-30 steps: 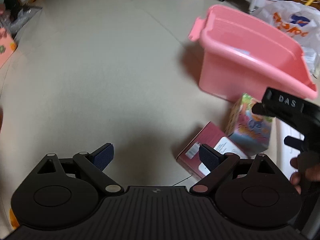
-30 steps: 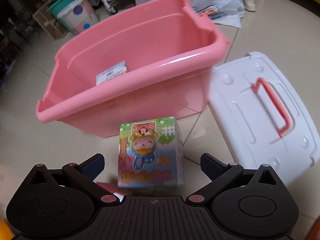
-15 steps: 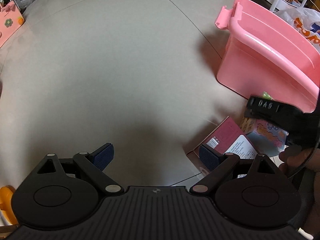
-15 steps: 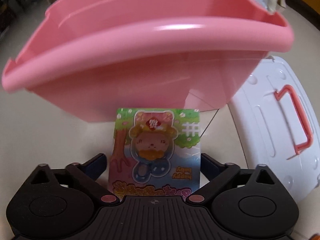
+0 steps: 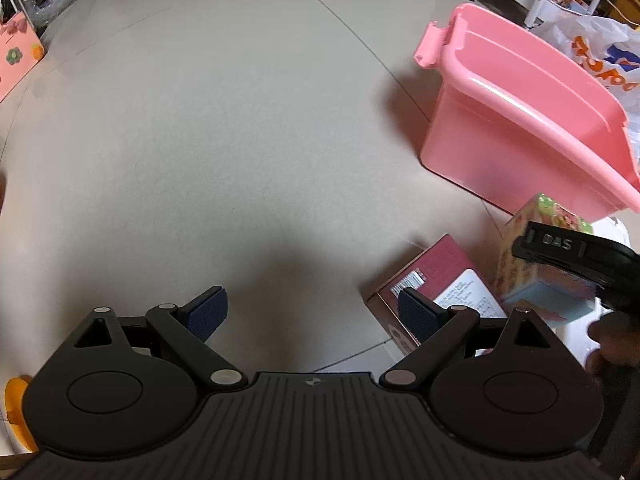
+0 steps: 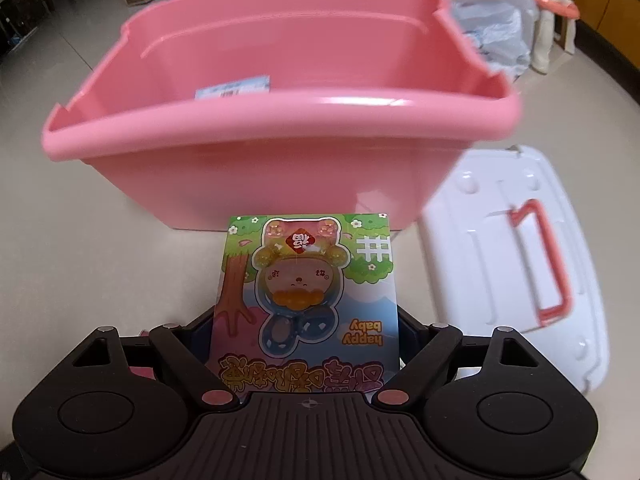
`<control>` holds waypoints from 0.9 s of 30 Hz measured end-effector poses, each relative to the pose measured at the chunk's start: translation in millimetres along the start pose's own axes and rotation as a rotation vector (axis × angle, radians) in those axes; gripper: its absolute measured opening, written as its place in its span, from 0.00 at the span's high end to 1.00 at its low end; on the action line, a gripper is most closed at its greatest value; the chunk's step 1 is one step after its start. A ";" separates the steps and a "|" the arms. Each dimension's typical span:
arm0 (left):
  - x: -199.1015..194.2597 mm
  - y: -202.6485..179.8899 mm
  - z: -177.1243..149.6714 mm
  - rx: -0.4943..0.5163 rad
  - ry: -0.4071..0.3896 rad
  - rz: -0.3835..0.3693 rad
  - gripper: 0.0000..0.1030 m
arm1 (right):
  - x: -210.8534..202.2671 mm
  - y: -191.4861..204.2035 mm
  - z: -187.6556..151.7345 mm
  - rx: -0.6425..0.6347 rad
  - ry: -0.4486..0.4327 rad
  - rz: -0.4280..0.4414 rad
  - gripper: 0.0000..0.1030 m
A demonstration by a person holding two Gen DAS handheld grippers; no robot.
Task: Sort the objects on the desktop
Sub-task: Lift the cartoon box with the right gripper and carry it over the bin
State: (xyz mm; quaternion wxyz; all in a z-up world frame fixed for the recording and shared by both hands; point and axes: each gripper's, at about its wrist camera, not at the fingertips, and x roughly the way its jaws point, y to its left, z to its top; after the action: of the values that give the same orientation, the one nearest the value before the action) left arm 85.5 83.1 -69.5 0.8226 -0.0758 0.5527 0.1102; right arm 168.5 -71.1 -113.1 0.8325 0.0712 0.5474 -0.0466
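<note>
A: Where is the cartoon box (image 6: 308, 300)?

B: Low in the middle of the right wrist view, standing on the floor (image 5: 200, 140) just in front of the pink bin (image 6: 280, 148), between the right gripper (image 6: 308, 324) fingers.

A: Gripped?

B: The fingers are closing on it; whether the pads press yet, I cannot tell.

A: And the left gripper (image 5: 310, 312)?

B: Wide open, holding nothing, over bare floor. A maroon box (image 5: 436, 276) lies beside its right finger. The white lid (image 6: 516, 260) lies at right.
</note>
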 end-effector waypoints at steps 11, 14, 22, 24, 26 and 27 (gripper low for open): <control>-51.4 -20.4 -12.5 0.036 -0.184 -0.070 0.09 | -100.1 -30.2 -31.7 -0.017 -0.110 0.010 0.22; -64.5 -26.4 -12.6 0.038 -0.230 -0.086 0.09 | -126.2 -35.9 -37.3 -0.046 -0.153 0.012 0.22; -79.4 -45.6 -17.1 0.046 -0.285 -0.098 0.09 | -177.9 -70.0 -45.3 -0.034 -0.230 0.008 0.22; -80.9 -50.3 -20.4 0.041 -0.291 -0.086 0.09 | -187.9 -78.6 -43.0 -0.019 -0.245 0.009 0.22; -81.8 -56.0 -23.2 0.042 -0.298 -0.085 0.09 | -196.6 -83.7 -40.1 -0.010 -0.270 0.012 0.22; -82.2 -57.6 -24.5 0.051 -0.302 -0.085 0.09 | -200.9 -85.0 -39.0 -0.010 -0.282 0.014 0.22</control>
State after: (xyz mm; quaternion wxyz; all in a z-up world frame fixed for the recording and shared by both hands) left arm 49.0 13.5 -2.5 0.9019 -0.0606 0.4217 0.0713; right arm 40.4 -148.3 50.4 0.9018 0.0635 0.4249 -0.0474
